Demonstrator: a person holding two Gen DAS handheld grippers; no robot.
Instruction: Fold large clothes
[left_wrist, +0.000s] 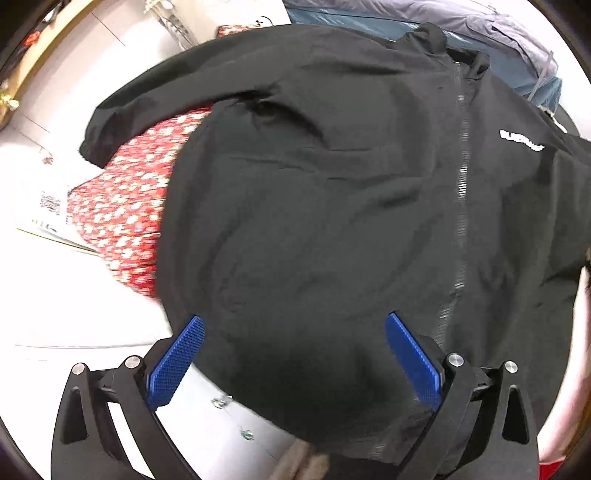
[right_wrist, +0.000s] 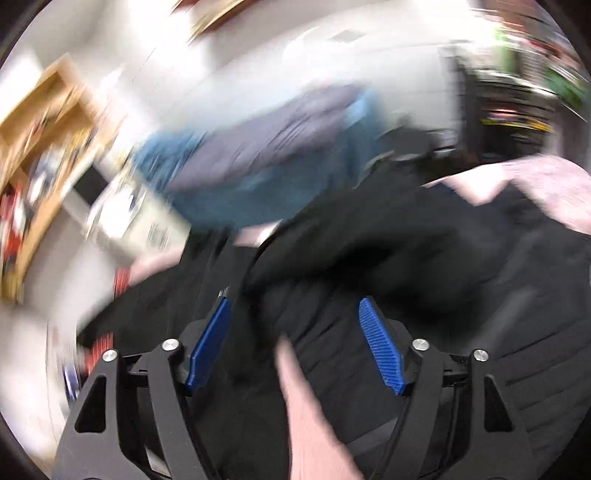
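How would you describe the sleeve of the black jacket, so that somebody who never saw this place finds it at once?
Start from the black jacket that fills most of the left wrist view. Go to its upper left side, where one long sleeve stretches out over the red patterned cloth. It ends in a gathered cuff, and it is the only black part lying on red.

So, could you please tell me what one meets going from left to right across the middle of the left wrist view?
White paper → red patterned cloth → black jacket → its zip.
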